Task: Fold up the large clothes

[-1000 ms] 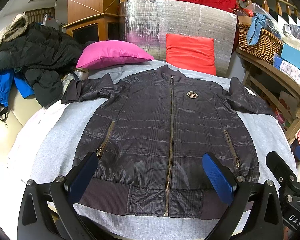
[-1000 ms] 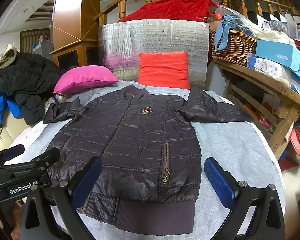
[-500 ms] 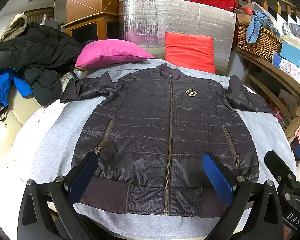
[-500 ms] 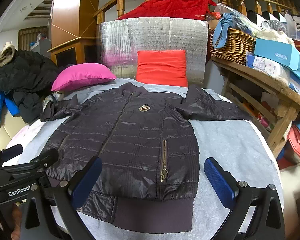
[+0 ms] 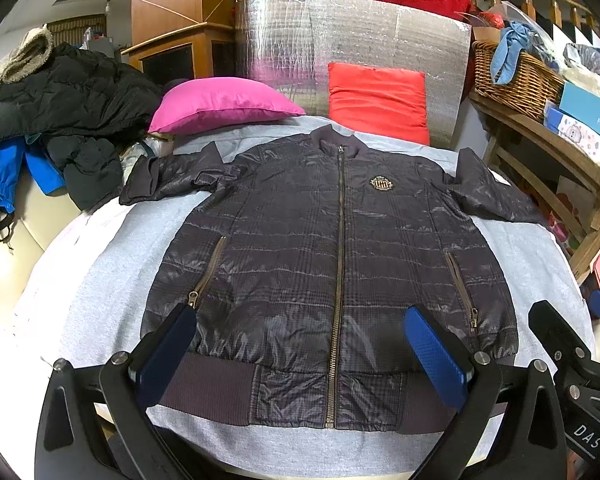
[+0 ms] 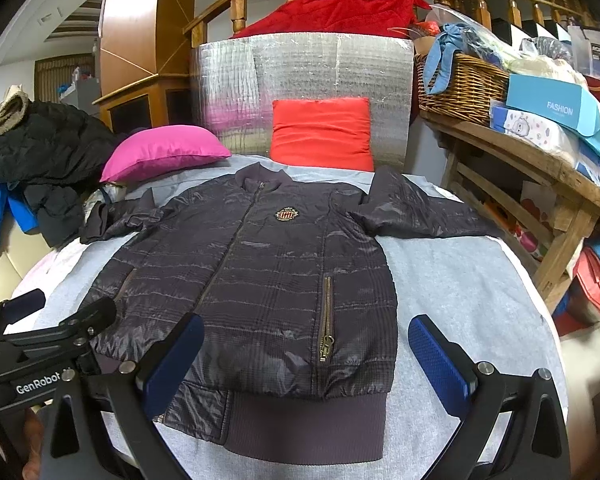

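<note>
One jacket (image 5: 332,264) lies flat; two grippers, left (image 5: 300,356) and right (image 6: 306,360), fingers wide.

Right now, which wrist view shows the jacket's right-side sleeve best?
The right wrist view: the dark quilted jacket's sleeve on the wooden rack's side lies spread across the grey cover, seen nearly full length. The left wrist view shows the same sleeve smaller, squeezed toward the fisheye edge.

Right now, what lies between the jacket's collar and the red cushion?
Only a bare strip of the grey sheet separates the jacket collar from the red cushion; both wrist views show it, the left most clearly.
</note>
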Demonstrator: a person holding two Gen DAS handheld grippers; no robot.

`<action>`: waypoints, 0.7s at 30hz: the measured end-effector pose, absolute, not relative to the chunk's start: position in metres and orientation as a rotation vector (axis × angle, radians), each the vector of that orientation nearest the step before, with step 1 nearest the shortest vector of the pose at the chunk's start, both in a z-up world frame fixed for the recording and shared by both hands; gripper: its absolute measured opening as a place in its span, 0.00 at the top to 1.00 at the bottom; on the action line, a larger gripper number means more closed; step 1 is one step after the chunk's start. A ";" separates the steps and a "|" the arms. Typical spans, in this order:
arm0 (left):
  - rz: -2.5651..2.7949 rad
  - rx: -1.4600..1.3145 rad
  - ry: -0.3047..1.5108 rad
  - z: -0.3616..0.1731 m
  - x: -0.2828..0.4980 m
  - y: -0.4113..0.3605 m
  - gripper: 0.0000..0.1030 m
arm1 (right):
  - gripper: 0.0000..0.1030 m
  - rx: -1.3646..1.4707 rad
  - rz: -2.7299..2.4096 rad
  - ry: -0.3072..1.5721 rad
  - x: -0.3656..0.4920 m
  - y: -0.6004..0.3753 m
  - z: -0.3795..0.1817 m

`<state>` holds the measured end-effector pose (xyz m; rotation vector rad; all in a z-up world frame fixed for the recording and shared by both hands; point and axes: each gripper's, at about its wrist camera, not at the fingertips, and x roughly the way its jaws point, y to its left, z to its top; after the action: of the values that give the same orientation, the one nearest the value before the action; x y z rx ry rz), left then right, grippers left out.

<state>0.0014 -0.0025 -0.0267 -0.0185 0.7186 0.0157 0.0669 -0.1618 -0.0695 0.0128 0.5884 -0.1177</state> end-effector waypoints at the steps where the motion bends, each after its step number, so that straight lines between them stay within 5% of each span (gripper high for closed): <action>1: 0.015 -0.019 0.719 -0.027 0.001 -0.002 0.00 | 0.00 0.012 -0.118 0.590 0.067 -0.162 -0.070; 21: 0.013 -0.013 0.728 -0.030 0.001 -0.004 0.00 | 0.00 0.004 -0.136 0.612 0.069 -0.161 -0.075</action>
<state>0.0009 -0.0037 -0.0296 -0.0133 0.7280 0.0127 0.0685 -0.1612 -0.0749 0.0041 0.6122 -0.1356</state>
